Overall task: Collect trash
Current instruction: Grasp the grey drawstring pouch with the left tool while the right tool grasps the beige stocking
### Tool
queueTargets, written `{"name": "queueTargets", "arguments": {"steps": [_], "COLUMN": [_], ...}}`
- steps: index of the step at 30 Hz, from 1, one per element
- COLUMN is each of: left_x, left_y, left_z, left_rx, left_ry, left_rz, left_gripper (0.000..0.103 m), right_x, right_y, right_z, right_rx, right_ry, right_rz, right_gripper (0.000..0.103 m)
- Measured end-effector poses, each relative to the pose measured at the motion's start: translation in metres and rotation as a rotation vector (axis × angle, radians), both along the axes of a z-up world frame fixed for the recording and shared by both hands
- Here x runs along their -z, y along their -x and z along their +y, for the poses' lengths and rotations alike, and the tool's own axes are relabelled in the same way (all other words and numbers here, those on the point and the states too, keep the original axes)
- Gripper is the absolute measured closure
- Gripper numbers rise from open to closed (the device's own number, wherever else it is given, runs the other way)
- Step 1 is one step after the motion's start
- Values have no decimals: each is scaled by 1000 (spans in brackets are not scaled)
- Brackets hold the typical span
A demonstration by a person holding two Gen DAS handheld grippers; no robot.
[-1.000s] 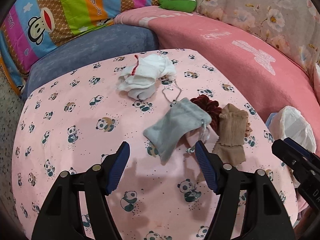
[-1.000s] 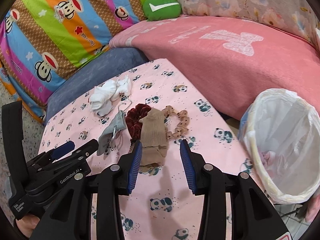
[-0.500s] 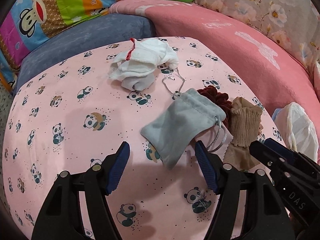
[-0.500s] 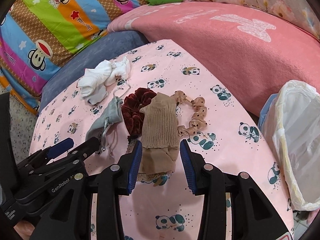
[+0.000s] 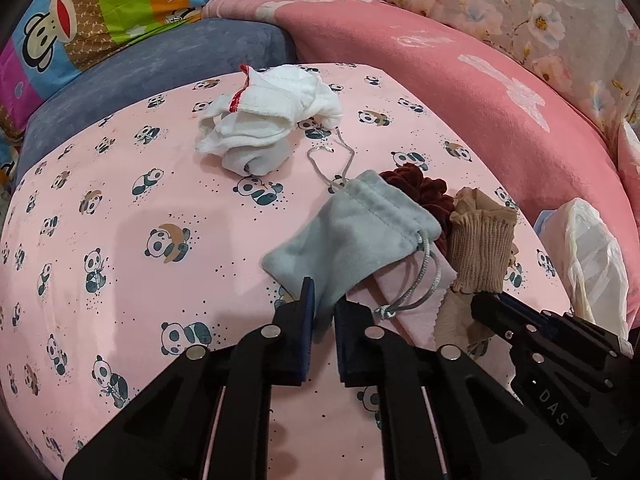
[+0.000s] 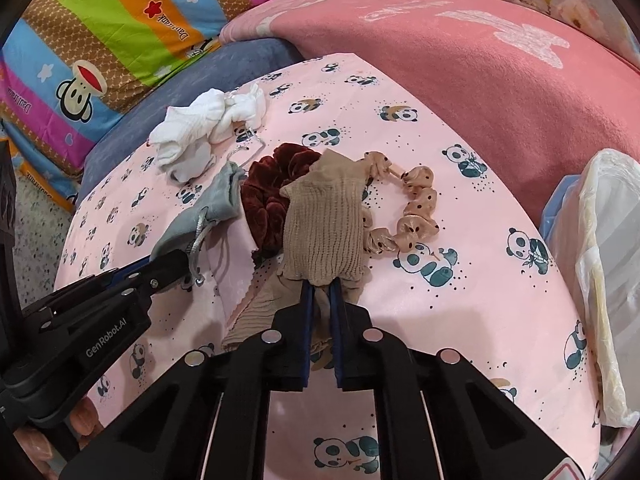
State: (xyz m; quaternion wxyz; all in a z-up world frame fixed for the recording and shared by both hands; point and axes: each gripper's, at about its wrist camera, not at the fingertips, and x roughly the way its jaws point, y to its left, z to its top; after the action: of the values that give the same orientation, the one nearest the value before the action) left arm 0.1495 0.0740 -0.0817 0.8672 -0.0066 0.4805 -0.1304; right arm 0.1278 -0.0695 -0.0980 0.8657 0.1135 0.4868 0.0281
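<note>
Both grippers lower and nearer the surface than a second back, jaws no longer spread. Left gripper [image 5: 322, 300] closing, pads pinching the near bottom corner of grey drawstring pouch [image 5: 350, 236]; rest of pouch flat on panda-print cloth [image 5: 120, 240], mouth pointing toward far edge, cord looped beside it. Right gripper [image 6: 320, 294] shut tight on near end of beige stocking [image 6: 326, 232] (fabric bunched between blue pads, ribbed cuff lying just beyond the tips).

Dark red scrunchie [image 6: 268, 196] between pouch and stocking, touching both, partly under stocking. Tan dotted scrunchie [image 6: 416, 216] just right of stocking, curled in an open ring. White socks [image 5: 264, 120] bundled near far edge, red trim showing, well apart from both grippers. Thin pale pink cloth [image 5: 404, 292] under pouch's cord, zigzag edge visible.

Bin with white liner [image 6: 600, 280] off the right edge of the surface, beside pink blanket [image 6: 480, 80]. Blue cushion [image 5: 160, 64] past far-left edge; striped monkey-print quilt [image 6: 100, 40] behind. Fingertips [image 6: 84, 416] showing under left gripper's body in right wrist view.
</note>
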Motion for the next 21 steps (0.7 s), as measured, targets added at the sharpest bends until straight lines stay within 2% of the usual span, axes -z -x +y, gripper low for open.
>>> {"name": "queueTargets", "arguments": {"steps": [7,21], "left_x": [-24,-90], "left_y": [9,34], "left_z": [-3,-31], "left_rx": [7,52], "left_ry": [18,63], "left_rz": [-50,-187], "left_gripper": [100,101], "right_x": [-28,-113], "right_y": [9,49], "right_z": [3,-19], "right_rx": [-14,3], "right_ry": [-8,-34], "right_rz": [-74,-277], "right_gripper": [95,97]}}
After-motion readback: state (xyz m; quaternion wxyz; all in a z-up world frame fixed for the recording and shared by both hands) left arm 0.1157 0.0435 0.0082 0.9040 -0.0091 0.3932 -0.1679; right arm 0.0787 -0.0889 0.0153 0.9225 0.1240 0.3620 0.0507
